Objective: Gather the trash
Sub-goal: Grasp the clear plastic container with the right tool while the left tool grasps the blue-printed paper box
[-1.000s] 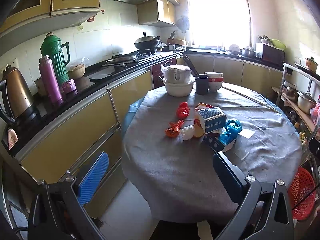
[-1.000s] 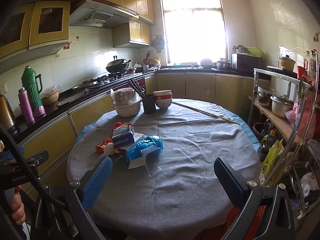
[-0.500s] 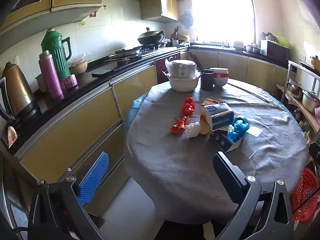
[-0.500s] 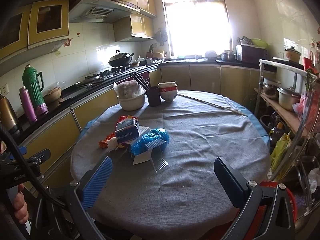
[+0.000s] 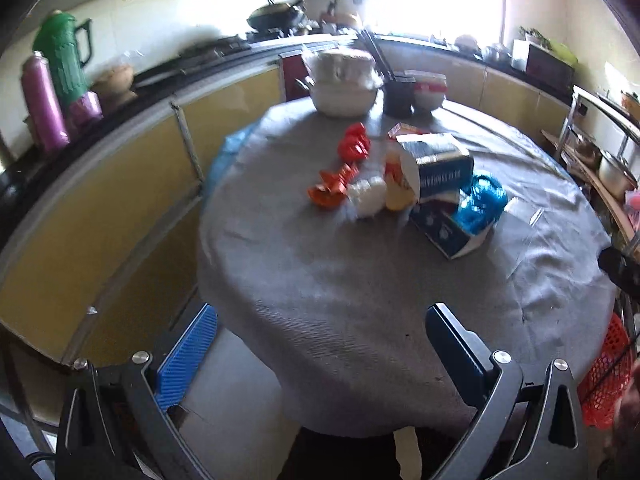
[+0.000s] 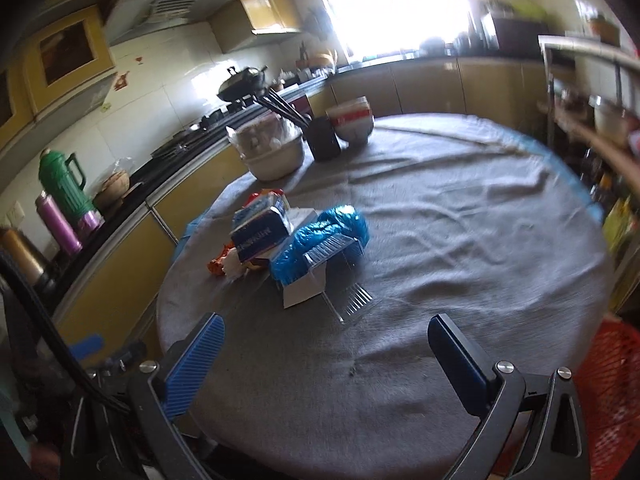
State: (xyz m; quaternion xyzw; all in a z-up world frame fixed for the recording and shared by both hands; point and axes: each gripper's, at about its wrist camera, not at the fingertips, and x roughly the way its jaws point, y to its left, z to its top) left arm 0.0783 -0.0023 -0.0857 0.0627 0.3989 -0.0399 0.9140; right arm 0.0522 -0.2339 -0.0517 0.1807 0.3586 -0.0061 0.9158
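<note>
**Both grippers held wide, trash in a pile**

Right now your left gripper (image 5: 320,344) and right gripper (image 6: 326,348) hang over the near edge of the round desk (image 6: 460,240). Both have their fingers spread wide and hold nothing. The trash pile (image 5: 420,184) sits mid-desk: a blue bag (image 6: 324,236), boxes, orange wrappers (image 5: 332,188).

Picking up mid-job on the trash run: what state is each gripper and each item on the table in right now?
left gripper: open, empty.
right gripper: open, empty.
blue plastic bag: crumpled, on the white box.
white box: lying open.
blue carton: tipped, torn open.
orange wrapper: crumpled, flat on the cloth.
white bowl: upright, covered.
</note>
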